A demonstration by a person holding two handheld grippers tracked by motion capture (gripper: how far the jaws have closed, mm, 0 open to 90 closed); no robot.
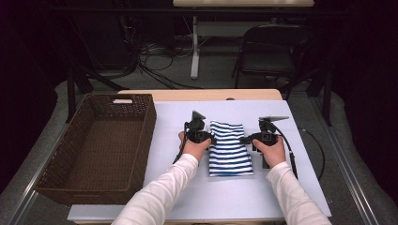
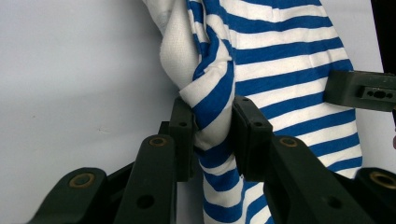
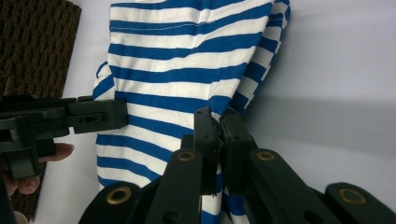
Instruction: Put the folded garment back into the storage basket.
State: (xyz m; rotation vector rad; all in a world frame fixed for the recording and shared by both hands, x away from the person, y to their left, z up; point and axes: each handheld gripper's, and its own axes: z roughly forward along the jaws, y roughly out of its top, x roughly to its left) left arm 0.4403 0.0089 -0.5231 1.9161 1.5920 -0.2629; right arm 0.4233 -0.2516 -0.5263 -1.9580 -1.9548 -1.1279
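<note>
Left gripper (image 2: 212, 130): jaws clamped on a bunched, twisted fold of the blue-and-white striped cloth (image 2: 285, 70), fabric squeezed between both pads. Lower jaw links cut off at the bottom edge of the left gripper view; how deep the fold ran between the pads, hidden by the fabric itself. Right gripper (image 3: 218, 135): jaws pressed nearly together on a thin edge of the same cloth, only a sliver of fabric visible in the narrow gap. Cloth below that grip covered by the jaw arms and cropped at the frame bottom.

From above, left gripper (image 1: 210, 139) at 9 o'clock of the cloth (image 1: 228, 150), right gripper (image 1: 245, 139) at 3 o'clock, tips on opposite side edges of the upper half. Jaw tips hard to make out there, small and dark against the stripes. Cloth folded into a narrow rectangle, long axis from 12 to 6 o'clock, lying on the pale sheet (image 1: 211, 197) over the table (image 1: 197, 95).

Left hand (image 1: 192, 146) and right hand (image 1: 271, 151) behind the grippers, white sleeves cut off at 6 o'clock.

Brown woven basket (image 1: 138, 140) well apart at 9 o'clock. Dark folding chair (image 1: 270, 51) at 12 o'clock beyond the table, surroundings lost in shadow.
</note>
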